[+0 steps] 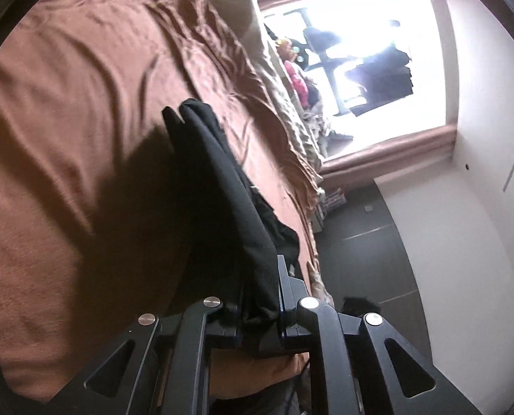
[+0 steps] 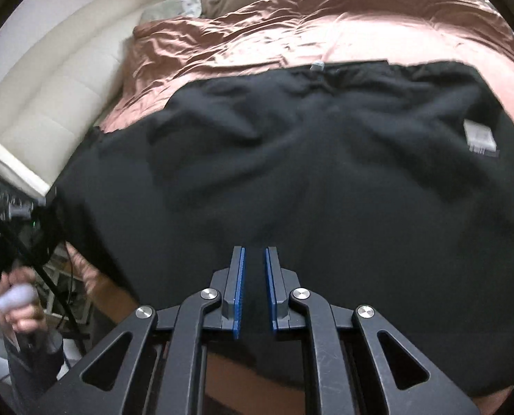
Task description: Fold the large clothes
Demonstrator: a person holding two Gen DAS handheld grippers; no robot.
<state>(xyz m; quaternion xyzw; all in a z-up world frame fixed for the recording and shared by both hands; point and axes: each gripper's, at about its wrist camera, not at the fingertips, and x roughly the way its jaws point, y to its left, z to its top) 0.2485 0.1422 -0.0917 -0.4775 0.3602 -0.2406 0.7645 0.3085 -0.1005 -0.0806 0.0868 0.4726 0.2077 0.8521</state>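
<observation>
Two grippers, both on the job. L gripper (image 1: 258,276) is clamped on a bunched edge of the black garment (image 1: 222,180); cloth rises from between its fingers as a folded ridge, lifted off the brown bedspread (image 1: 66,121) w/ a dark shadow under it. R gripper (image 2: 255,276) sits low at the near edge of the same garment (image 2: 291,173); blue pads (image 2: 240,287) stand a narrow gap apart w/ black cloth running between them. Looks like a pinch on the hem, but can't tell for sure that the pads bite, since the gap is dark on dark.

Garment location: spread wide across the pinkish-brown bedspread (image 2: 239,34), far edge w/ what seems a waistband & a small pale tag-like bit, white label (image 2: 480,136) toward the R side. One side hangs off the bed edge near the cream headboard (image 2: 49,69). My L hand (image 2: 18,304) shows at lower left of the R view, blurred.

Handling, my read: soft knit, limp, no stiffness. It drapes & wrinkles in broad folds, so it'll sag between grips. Prob. medium weight for cloth; the lifted ridge holds shape only because it's doubled. Not slippery itself, but the satin-looking cover under it may let it slide when dragged.

Where to hold: corners/hem, both layers together, grips well apart to keep the edge taut. Mid-panel pinches would just bunch it.
</observation>
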